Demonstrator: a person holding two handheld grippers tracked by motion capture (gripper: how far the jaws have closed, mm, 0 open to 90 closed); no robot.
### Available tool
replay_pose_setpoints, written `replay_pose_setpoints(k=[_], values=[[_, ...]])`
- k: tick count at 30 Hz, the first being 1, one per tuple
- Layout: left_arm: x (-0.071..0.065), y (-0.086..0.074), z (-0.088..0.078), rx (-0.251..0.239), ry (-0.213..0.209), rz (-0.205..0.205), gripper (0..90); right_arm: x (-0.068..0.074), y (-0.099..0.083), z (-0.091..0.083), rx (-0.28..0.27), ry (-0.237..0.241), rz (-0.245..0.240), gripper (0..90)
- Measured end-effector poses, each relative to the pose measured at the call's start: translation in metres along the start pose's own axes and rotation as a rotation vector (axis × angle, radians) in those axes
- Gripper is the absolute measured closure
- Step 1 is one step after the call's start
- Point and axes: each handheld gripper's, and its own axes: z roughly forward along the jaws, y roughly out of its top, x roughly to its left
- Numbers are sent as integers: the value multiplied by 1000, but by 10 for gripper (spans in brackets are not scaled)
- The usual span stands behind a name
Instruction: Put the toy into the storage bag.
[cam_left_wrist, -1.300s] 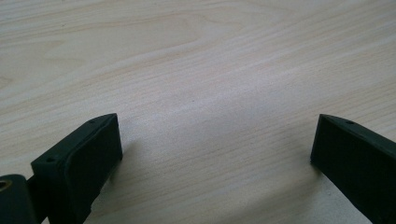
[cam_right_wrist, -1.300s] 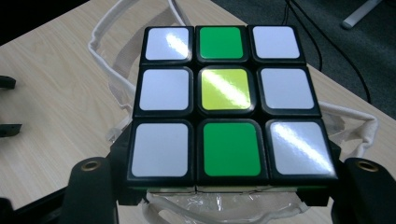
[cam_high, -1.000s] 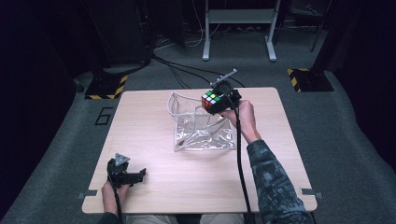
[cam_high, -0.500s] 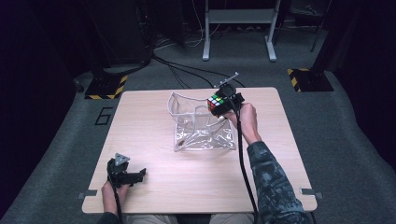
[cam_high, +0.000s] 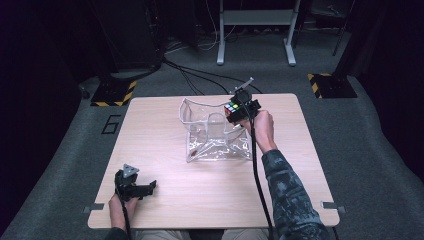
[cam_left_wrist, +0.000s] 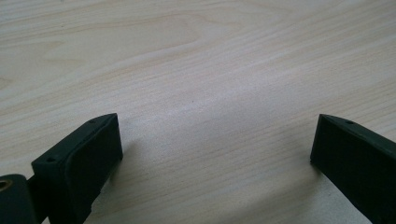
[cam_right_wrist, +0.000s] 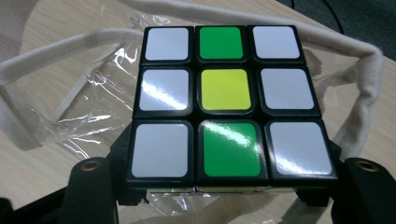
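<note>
Gripping cube (cam_right_wrist: 224, 100) | right gripper (cam_high: 239, 111) fingers mostly hidden behind it

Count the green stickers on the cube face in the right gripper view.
2 on the cube face toward the camera: the top-middle sticker and the bottom-middle sticker. The centre is yellow, the other six white. Other faces are hidden there.
</note>
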Motion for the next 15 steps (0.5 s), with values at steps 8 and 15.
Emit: replay_pose_setpoints(k=[8, 15], values=[[0, 0, 0, 0, 0, 1, 19, 5, 5, 9, 31, -34, -24, 331], [0, 0, 0, 0, 0, 1, 19, 4, 6, 11, 45, -47, -47, 330]])
